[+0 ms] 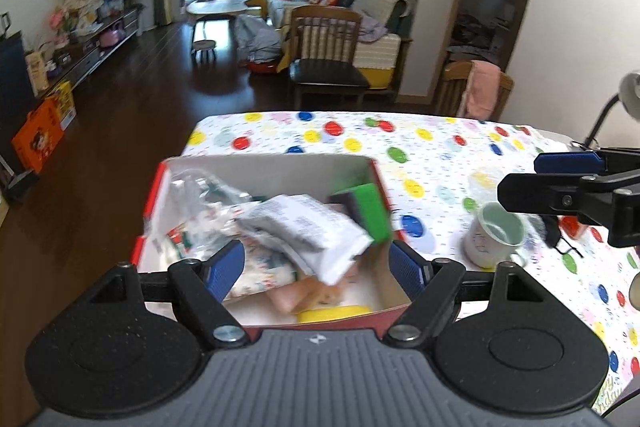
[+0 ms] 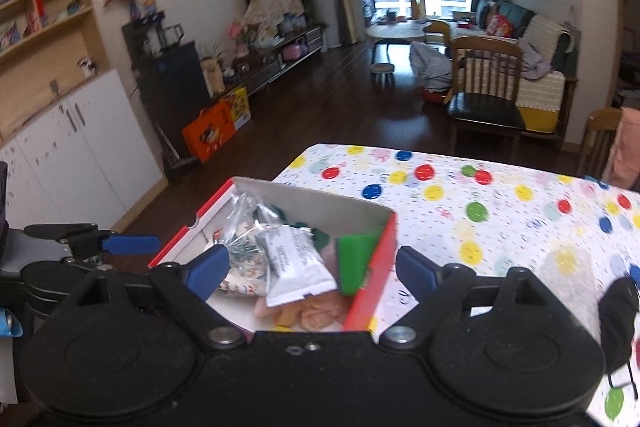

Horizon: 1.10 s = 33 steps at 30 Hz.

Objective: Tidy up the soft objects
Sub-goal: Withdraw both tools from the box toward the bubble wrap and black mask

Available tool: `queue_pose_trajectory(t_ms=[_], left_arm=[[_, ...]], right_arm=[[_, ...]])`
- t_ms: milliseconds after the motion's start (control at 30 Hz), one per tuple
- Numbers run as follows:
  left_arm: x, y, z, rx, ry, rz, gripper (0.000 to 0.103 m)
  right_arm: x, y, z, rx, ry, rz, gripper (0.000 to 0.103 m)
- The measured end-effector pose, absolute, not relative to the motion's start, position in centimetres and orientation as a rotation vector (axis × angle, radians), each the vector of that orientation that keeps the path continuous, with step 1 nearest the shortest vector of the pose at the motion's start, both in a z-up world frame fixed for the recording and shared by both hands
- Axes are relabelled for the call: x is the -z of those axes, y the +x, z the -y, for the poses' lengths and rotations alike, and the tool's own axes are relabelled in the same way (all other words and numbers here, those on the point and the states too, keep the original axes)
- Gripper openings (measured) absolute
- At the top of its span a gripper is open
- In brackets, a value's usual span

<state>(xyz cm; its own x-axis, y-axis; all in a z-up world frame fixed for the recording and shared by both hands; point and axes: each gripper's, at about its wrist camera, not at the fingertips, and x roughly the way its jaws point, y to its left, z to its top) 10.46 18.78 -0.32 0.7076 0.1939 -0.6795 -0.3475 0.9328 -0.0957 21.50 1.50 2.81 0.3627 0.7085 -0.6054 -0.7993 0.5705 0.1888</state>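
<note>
the soft packets sit heaped in the red-sided cardboard box [image 1: 384, 187], just ahead of and below my left gripper [image 1: 318, 263], whose fingers stand released with nothing between them. going left to right past my left fingers: a crinkly clear plastic bag [image 1: 192, 203] beyond the left pad, the white wrapped pack [image 1: 304, 227] between the pads, then the green sponge [image 1: 370, 213] leaning on the box wall by the right pad. further right, outside the box, a white mug [image 1: 494, 237] stands on the dotted tablecloth [image 1: 440, 147]. my right gripper [image 2: 312, 269] is also released and empty, hanging over the box's near end. i judge these things light and squashy; the film wrappers look slippery, so i'd pinch the white pack across its thick middle, not its flat sealed end. the sponge should give and hold well across its broad faces.
</note>
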Motion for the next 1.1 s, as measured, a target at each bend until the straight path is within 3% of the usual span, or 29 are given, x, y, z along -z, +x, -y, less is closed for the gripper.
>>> queue_pose_trajectory(t_ms=[567,667,1100], left_arm=[[0.8,16.9,-9.3,-0.114,-0.165,-0.720,0.089],[1.2,18.3,-7.7,-0.080,-0.163,-0.719,0.103],[1.9,29.2,0.0,0.006,-0.142,-0.764,0.103]], right_arm=[[-0.3,24.5,11.4,-0.814,-0.033,-0.676,0.103],[0.6,25.5,13.5,-0.770,-0.037,-0.683,0.103],[5.2,31.7,21.0,-0.598,-0.057,-0.722,0.103]])
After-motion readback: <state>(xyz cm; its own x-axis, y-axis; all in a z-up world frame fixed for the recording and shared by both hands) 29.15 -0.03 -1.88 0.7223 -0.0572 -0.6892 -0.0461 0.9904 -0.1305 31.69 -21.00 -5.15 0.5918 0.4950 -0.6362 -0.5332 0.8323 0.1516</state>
